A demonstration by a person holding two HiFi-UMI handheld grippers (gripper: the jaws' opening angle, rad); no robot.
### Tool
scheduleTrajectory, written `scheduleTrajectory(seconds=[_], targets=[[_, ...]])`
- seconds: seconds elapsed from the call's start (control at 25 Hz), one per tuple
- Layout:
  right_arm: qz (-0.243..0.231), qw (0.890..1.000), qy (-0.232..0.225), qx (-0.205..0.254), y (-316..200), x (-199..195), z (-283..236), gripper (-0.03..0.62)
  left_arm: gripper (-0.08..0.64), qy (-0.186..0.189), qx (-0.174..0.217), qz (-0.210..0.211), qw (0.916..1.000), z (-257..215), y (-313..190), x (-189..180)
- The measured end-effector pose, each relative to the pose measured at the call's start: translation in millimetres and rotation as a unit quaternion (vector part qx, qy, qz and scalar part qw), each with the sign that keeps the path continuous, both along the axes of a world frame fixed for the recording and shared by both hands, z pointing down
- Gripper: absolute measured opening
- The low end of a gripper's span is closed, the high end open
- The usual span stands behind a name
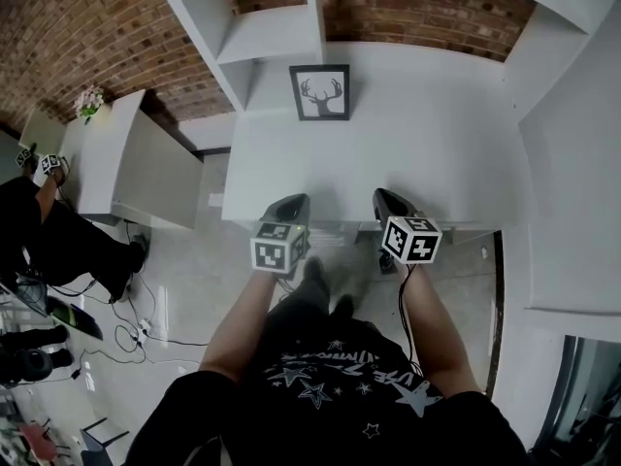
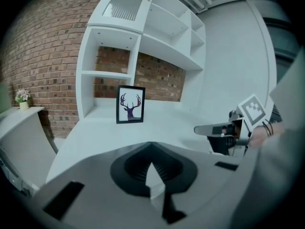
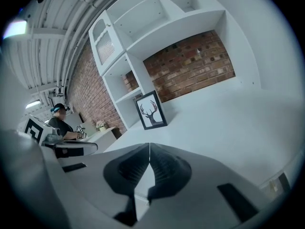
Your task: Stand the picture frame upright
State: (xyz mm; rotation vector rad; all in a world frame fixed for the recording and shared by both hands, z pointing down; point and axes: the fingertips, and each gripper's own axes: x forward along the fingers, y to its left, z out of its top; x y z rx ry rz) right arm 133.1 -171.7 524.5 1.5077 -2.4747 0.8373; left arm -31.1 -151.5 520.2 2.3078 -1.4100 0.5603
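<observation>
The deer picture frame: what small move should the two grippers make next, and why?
Probably none toward it; just draw both grippers back. The picture frame already stands upright at the back of the white desk, and the left gripper and right gripper are shut, empty and well apart from it, at the desk's near edge.

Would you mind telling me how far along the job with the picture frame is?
Looks done: the picture frame stands upright at the back of the white desk, by the shelves. In hand: nothing; the left claw and right claw are both shut and empty, near the desk's front edge, apart from the frame. Left: nothing visible.
</observation>
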Motion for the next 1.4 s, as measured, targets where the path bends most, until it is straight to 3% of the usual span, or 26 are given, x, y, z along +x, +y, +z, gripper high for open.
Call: scheduleTrajectory(seconds=[0.36, 0.6, 0.92, 1.4], targets=[[-0.005, 1.0, -0.02, -0.016, 19.9, -5.8, 19.9, 0.016, 0.018, -0.035, -0.023, 0.008, 0.9991, 18.3, 27.8, -5.0], [0.002, 1.0, -0.015, -0.027, 38.2, -12.9, 29.9, 0.017, 0.018, -0.022, -0.033, 0.012, 0.9991, 31.8, 44.6, -13.3], [0.026, 0.999, 0.004, -0.024, 75.5, -52.2, 24.8, 0.017, 0.018, -0.005, -0.032, 0.015, 0.9994, 36.3, 82.9, -66.2], [0.059, 0.998, 0.028, 0.003, 145.2, -120.0, -11.8, 0.017, 0.018, 0.024, 0.006, 0.036, 0.999, 2.6, 136.5, -140.1]])
